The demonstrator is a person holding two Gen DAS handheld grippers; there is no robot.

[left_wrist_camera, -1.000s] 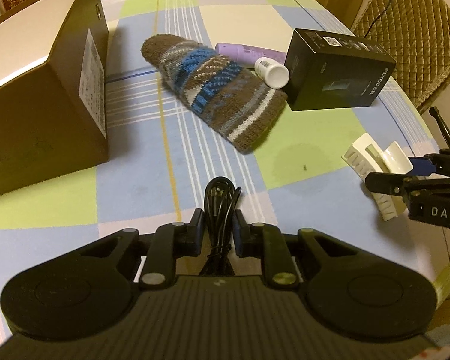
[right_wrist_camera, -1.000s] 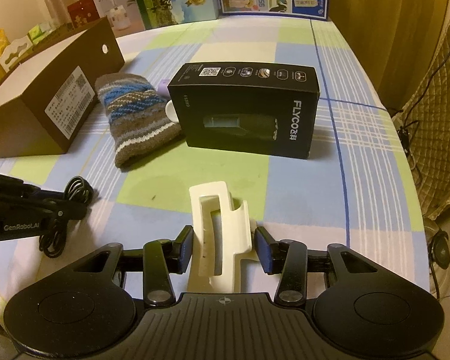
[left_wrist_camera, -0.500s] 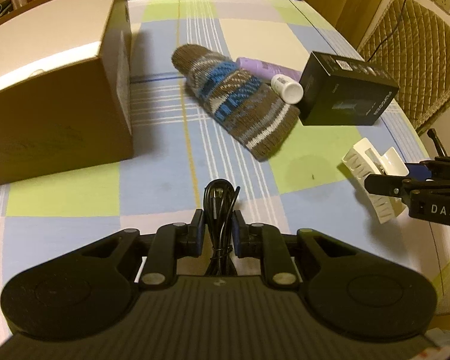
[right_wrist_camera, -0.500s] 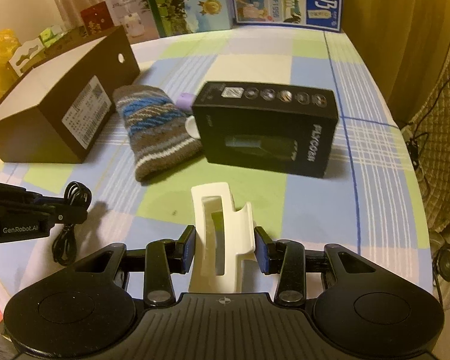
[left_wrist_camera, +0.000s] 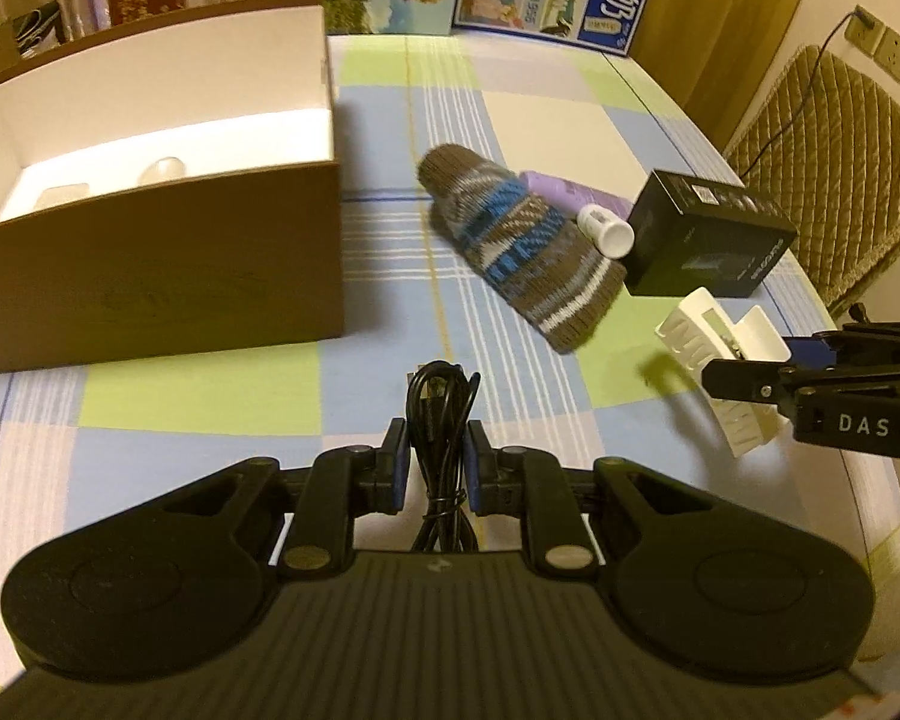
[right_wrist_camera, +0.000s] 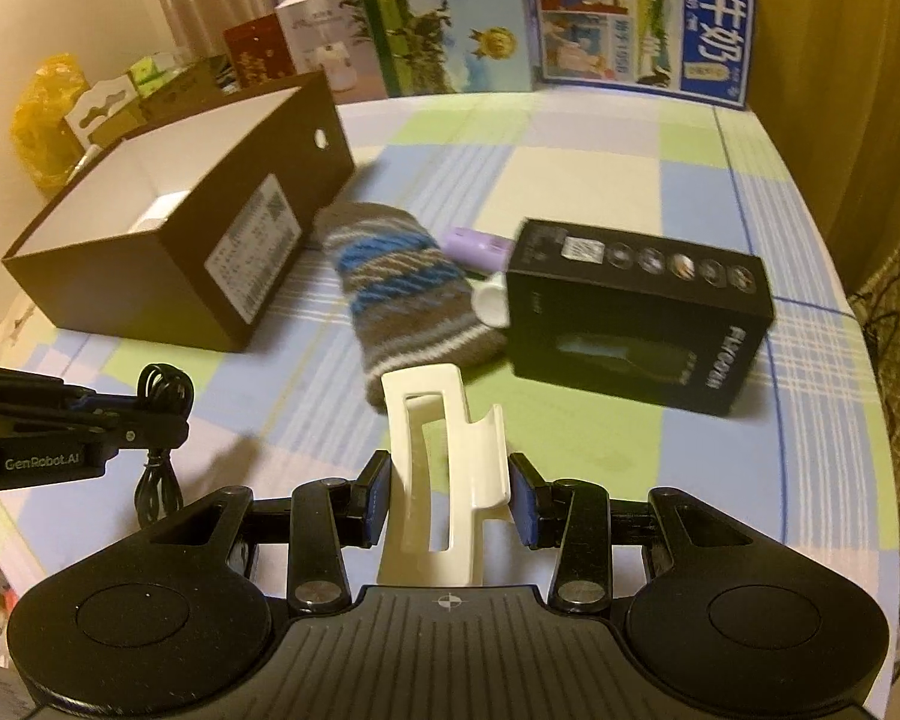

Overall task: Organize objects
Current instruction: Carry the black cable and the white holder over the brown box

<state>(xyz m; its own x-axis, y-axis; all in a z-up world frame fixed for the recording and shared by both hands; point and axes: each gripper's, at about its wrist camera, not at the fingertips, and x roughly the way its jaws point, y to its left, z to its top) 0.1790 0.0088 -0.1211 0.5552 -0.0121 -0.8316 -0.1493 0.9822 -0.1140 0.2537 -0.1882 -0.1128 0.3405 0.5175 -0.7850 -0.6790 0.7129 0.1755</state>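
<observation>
My left gripper (left_wrist_camera: pixel 437 468) is shut on a coiled black cable (left_wrist_camera: pixel 441 414) and holds it above the checked tablecloth; it also shows in the right wrist view (right_wrist_camera: pixel 150 414). My right gripper (right_wrist_camera: pixel 448 498) is shut on a white hair claw clip (right_wrist_camera: pixel 444 468), which also shows in the left wrist view (left_wrist_camera: pixel 720 360). An open brown cardboard box (left_wrist_camera: pixel 150 222) with a white inside stands at the left, with pale items inside it. A striped knitted hat (left_wrist_camera: pixel 522 252), a purple tube (left_wrist_camera: pixel 570 195) with a white cap and a black product box (left_wrist_camera: pixel 708 240) lie on the table.
Printed cartons (right_wrist_camera: pixel 540 18) and small boxes stand along the table's far edge. A quilted chair (left_wrist_camera: pixel 828 162) stands beyond the right edge. The table edge curves close on the right.
Both grippers have risen and pulled back with their objects held. The box's open top and white inside have come into view.
</observation>
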